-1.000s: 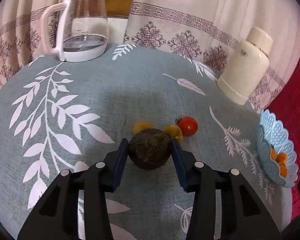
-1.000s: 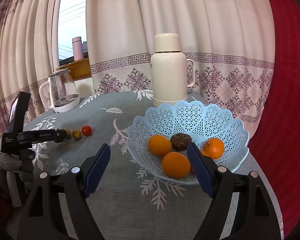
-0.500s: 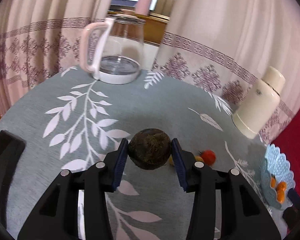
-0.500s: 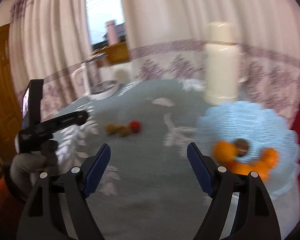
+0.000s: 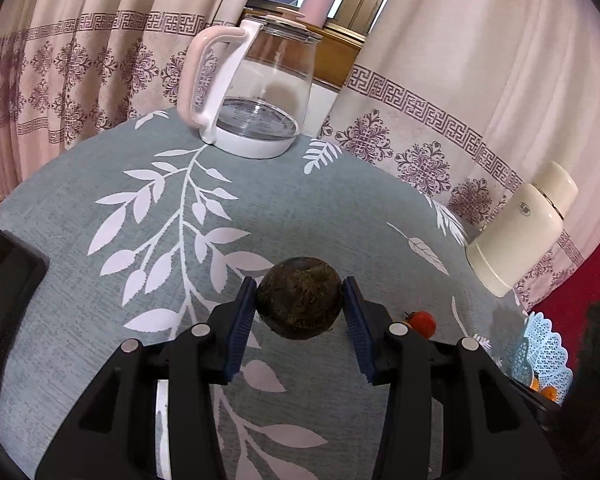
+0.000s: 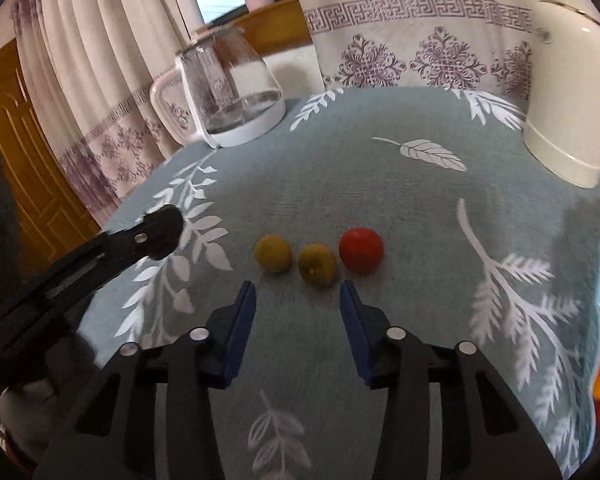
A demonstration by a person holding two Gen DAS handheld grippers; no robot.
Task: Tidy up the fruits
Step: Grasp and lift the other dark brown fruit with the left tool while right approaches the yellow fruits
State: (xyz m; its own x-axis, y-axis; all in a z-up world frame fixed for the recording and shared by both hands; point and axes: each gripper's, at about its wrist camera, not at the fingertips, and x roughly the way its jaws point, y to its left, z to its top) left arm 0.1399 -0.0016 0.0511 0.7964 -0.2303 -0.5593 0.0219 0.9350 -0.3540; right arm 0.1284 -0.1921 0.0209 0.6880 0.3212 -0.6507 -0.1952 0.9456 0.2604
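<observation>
Left wrist view: left tool [image 5: 299, 305] clamps dark fruit [image 5: 299, 303]; blue basket [image 5: 548, 354] holds oranges [image 5: 547, 392].

Both cameras sit just behind their grippers, tilted down over the table [image 5: 340, 208]. The left wrist view faces the glass kettle [image 5: 256, 92] from the near edge; the right wrist view looks in low and close from the basket side. Both views share the kettle, the cream thermos [image 6: 572, 92] and the red tomato [image 6: 361, 249]

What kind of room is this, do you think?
Probably a home dining or living room: a table with a leaf-print tablecloth, a glass kettle, a cream thermos and patterned curtains by a window.
</observation>
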